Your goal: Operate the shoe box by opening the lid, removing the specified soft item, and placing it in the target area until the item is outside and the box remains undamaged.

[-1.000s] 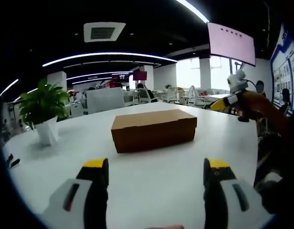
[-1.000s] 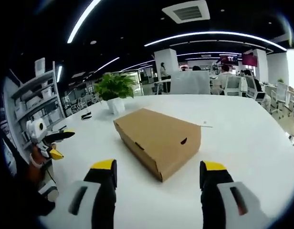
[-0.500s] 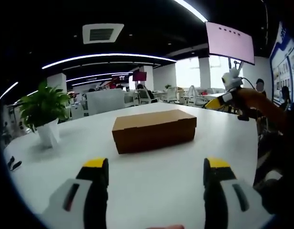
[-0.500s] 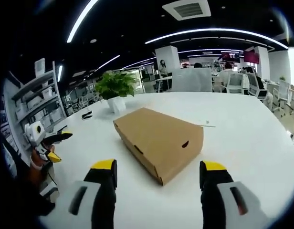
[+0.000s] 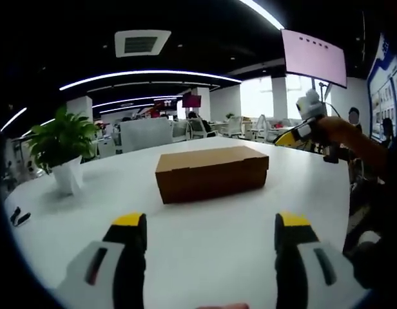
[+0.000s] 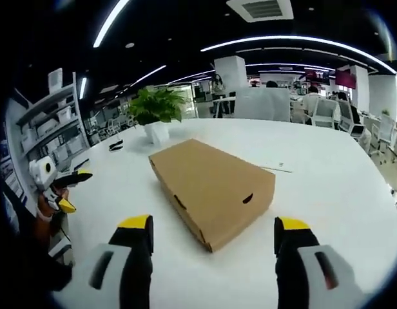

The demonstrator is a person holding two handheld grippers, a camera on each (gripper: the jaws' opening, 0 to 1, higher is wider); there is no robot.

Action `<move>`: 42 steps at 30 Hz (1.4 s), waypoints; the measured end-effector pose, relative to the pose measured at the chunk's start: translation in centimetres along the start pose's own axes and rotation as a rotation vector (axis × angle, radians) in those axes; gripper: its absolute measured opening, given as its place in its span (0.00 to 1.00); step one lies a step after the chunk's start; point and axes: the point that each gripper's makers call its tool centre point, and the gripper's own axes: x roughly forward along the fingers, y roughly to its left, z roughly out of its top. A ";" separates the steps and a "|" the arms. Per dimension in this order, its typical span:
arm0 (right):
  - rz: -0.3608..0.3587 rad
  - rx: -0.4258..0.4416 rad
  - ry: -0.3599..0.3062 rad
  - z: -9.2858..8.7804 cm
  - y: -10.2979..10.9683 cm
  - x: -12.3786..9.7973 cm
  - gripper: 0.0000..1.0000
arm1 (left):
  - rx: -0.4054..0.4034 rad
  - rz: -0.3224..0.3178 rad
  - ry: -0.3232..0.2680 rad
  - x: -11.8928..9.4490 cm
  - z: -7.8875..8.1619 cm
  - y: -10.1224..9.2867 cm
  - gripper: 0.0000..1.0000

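Left gripper view: the left gripper [image 5: 211,235] hangs over the bare white table [image 5: 205,232] with its yellow-tipped jaws spread wide, holding nothing. The brown cardboard shoe box [image 5: 211,172] lies ahead on the table, lid closed, well apart from the jaws, nothing between them. A potted green plant [image 5: 60,149] in a white pot stands on the table left of the box, well apart from it. A small dark object [image 5: 18,216] lies near the table edge, beyond the plant from the box; its kind cannot be told. The right gripper [image 5: 300,129] is raised to the right of the box, held by a hand. A pink wall screen [image 5: 313,56] hangs above; its writing is unreadable.

Right gripper view: the right gripper [image 6: 214,244] also stands wide and empty, the shoe box [image 6: 211,187] just ahead, corner toward it, a finger notch in its end face. No print is legible on the box. The plant [image 6: 157,111] stands behind the box. The left gripper [image 6: 57,187] is off to the left of the box.
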 end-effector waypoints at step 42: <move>0.005 0.187 0.079 -0.2 -3.0 4.1 0.75 | -0.008 0.009 -0.015 -1.0 -0.2 0.9 0.84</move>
